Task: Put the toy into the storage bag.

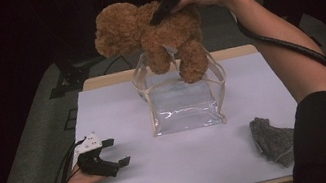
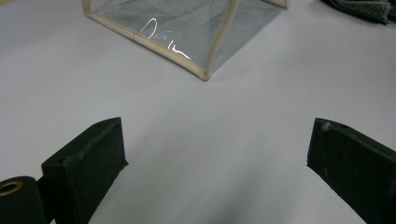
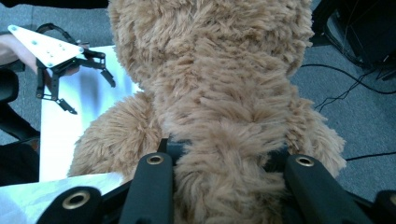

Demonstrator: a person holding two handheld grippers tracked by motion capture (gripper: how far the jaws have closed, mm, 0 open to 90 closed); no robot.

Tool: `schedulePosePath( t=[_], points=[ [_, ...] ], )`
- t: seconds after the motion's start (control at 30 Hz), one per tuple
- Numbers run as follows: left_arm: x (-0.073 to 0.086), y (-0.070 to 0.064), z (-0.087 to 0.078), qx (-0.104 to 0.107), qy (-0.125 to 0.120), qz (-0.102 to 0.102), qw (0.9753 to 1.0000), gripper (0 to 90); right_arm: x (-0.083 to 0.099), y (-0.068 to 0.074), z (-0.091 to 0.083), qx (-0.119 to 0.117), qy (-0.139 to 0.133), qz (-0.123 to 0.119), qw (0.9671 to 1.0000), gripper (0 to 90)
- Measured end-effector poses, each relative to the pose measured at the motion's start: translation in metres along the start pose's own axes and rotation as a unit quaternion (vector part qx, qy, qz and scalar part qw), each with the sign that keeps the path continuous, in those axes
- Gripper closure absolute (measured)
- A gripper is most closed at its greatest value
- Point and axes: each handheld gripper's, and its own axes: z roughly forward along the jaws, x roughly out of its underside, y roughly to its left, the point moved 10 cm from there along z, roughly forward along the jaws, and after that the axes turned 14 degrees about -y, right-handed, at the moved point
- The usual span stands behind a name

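1. At the lower left of the high view we see our left tongs [image 1: 111,154] spread wide, holding nothing, low over the white bench [image 1: 119,114].
2. In the middle of the frame stands the clear bag [image 1: 183,103], its mouth open upward.
3. Above it, at top centre, our right tongs [image 1: 162,13] pinch the brown teddy bear [image 1: 148,30] by its back; its legs dangle at the bag's rim.
4. At lower right a grey cloth [image 1: 273,140] lies on the bench.
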Motion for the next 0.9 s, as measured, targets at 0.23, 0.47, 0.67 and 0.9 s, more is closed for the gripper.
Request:
schedulePosePath(
  t=[0.23,0.47,0.67,0.9],
  points=[
    [0.001,0.001,0.0,0.0,0.001,-0.002,1.0,3.4,0.004,-0.021,0.001,0.011,-0.003,0.013,0.9998,65.1],
    [0.002,0.0,0.001,0.001,0.002,-0.005,1.0,3.4,0.009,-0.037,0.002,0.027,-0.009,0.021,0.9994,65.0],
    [0.003,-0.001,0.002,0.004,0.003,-0.005,1.0,3.4,0.015,-0.04,0.01,0.03,-0.003,0.025,0.9992,64.9],
    [0.003,-0.003,0.004,0.009,0.007,-0.002,0.9999,3.4,0.013,-0.025,0.02,0.019,0.0,0.006,0.9998,64.8]
  ],
)
